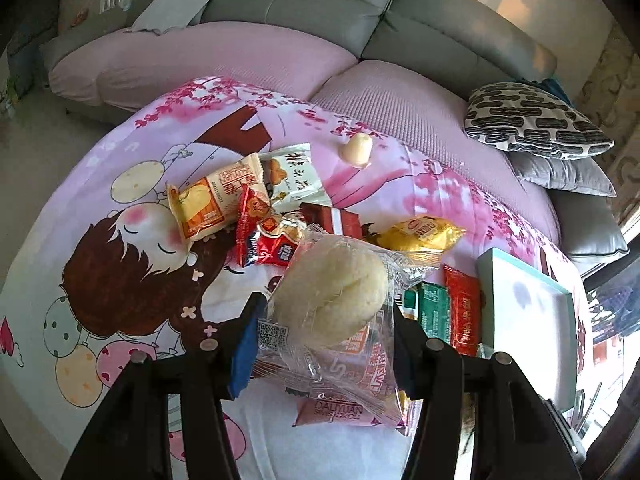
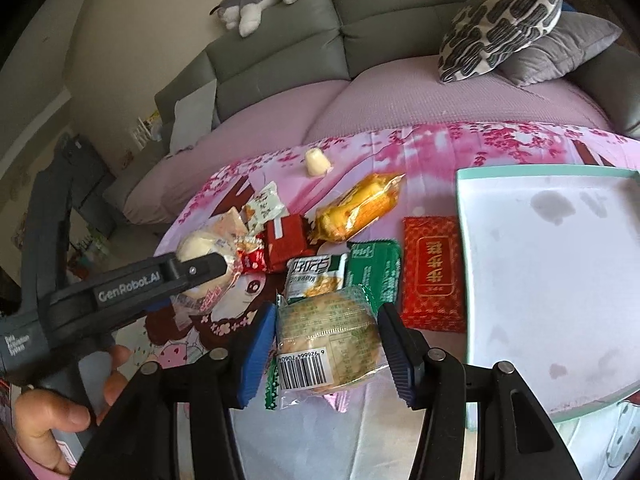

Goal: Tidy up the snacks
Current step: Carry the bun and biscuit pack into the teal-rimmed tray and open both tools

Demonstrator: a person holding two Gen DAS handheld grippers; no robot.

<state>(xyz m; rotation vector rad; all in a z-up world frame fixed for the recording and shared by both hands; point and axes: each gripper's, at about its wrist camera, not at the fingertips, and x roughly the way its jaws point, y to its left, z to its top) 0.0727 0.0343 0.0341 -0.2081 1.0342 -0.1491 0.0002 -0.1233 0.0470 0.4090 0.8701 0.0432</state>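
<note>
My left gripper [image 1: 324,344] is shut on a pale round bun in a clear wrapper [image 1: 328,292], held up over the pink cartoon cloth [image 1: 100,184]. In the right wrist view the same left gripper [image 2: 212,268] shows at the left with its bun [image 2: 198,246]. My right gripper [image 2: 326,356] is shut on a round pastry in a green-printed wrapper with a barcode [image 2: 328,328]. Several loose snack packets lie beyond: an orange packet [image 1: 208,204], red packets [image 1: 264,240], a yellow packet [image 2: 356,208], a green packet [image 2: 374,268] and a flat red packet [image 2: 432,272].
A white tray with a teal rim [image 2: 540,280] lies to the right of the snacks. A small pale jelly cup [image 2: 316,162] sits alone at the cloth's far edge. A grey sofa [image 2: 280,60] with patterned cushions [image 2: 500,24] lies behind. A person's hand [image 2: 52,416] holds the left gripper.
</note>
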